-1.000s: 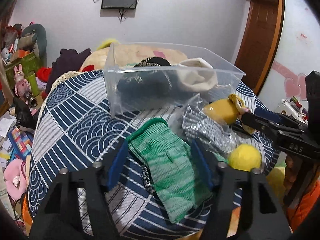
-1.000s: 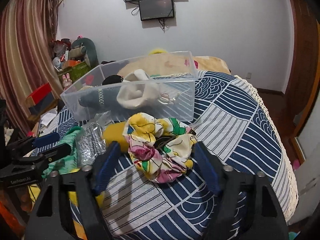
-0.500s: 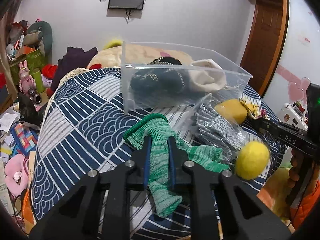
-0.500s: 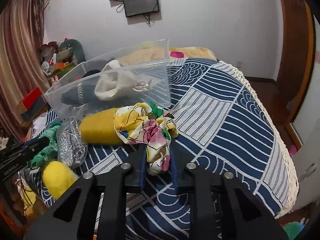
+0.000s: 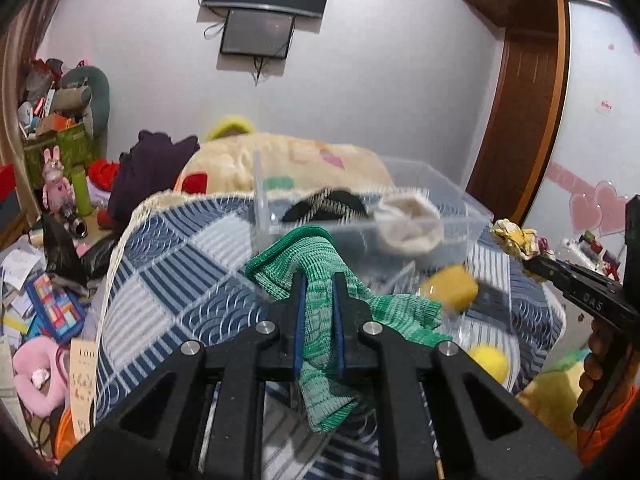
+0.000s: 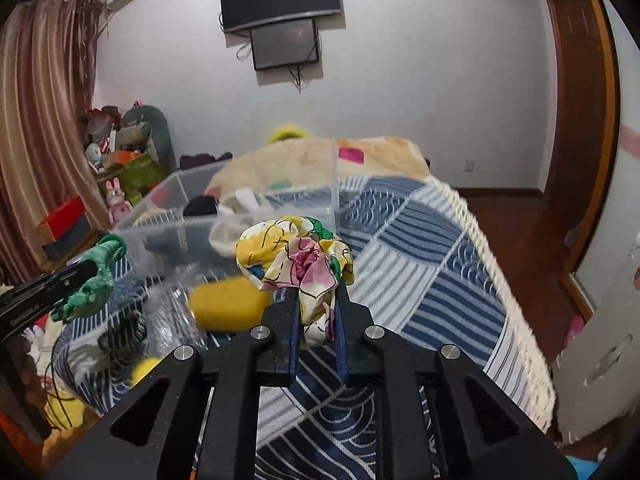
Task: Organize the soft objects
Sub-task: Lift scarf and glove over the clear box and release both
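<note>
My left gripper [image 5: 319, 280] is shut on a green knitted cloth [image 5: 320, 264] and holds it above the blue patterned bed cover, in front of the clear plastic bin [image 5: 464, 216]. It also shows at the left of the right wrist view [image 6: 94, 276]. My right gripper [image 6: 318, 292] is shut on a yellow floral scrunchie [image 6: 296, 252], lifted near the bin's right corner [image 6: 334, 184]; the scrunchie also shows in the left wrist view [image 5: 516, 238]. The bin holds a black item [image 5: 328, 204] and a cream cloth [image 5: 408, 220].
A yellow sponge [image 5: 450, 290], a yellow ball [image 5: 488, 362] and a clear plastic bag [image 6: 176, 312] lie on the bed cover [image 6: 420, 264] in front of the bin. A beige blanket [image 5: 256, 160] lies behind. Clutter and toys [image 5: 60, 184] fill the floor at left.
Both grippers, open around their items a second ago, closed on them and have now lifted the green cloth and the scrunchie off the bed cover toward the bin.
</note>
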`<action>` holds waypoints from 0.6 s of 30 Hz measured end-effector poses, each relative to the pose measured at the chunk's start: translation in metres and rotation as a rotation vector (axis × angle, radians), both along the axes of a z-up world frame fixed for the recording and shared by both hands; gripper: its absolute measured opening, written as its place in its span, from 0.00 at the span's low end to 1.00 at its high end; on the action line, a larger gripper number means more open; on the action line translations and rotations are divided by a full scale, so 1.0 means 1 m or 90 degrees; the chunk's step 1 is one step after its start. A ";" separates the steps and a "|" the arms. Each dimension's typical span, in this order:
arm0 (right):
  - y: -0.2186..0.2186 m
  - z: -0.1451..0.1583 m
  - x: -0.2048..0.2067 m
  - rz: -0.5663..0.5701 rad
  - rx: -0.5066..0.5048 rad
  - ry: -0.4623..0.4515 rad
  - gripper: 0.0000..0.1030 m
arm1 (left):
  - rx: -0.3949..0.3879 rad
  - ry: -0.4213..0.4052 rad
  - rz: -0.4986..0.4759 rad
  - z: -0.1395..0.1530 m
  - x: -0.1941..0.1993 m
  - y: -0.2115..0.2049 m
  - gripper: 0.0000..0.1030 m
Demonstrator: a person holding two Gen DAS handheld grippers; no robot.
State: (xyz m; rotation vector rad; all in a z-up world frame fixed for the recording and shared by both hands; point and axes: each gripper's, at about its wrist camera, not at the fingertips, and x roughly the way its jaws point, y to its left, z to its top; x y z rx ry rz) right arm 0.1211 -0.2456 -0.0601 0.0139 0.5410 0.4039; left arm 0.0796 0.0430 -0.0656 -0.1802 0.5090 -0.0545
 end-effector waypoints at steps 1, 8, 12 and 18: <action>0.001 0.004 -0.001 -0.001 -0.002 -0.008 0.12 | -0.007 -0.010 0.001 0.004 0.003 0.001 0.11; 0.016 0.033 0.004 0.007 -0.001 -0.071 0.12 | -0.016 -0.045 0.018 0.029 0.020 0.009 0.11; 0.029 0.043 0.014 0.019 0.002 -0.089 0.12 | -0.004 -0.066 0.023 0.043 0.028 0.008 0.11; 0.045 0.051 0.032 0.030 0.005 -0.096 0.12 | 0.026 -0.080 0.048 0.052 0.048 0.007 0.11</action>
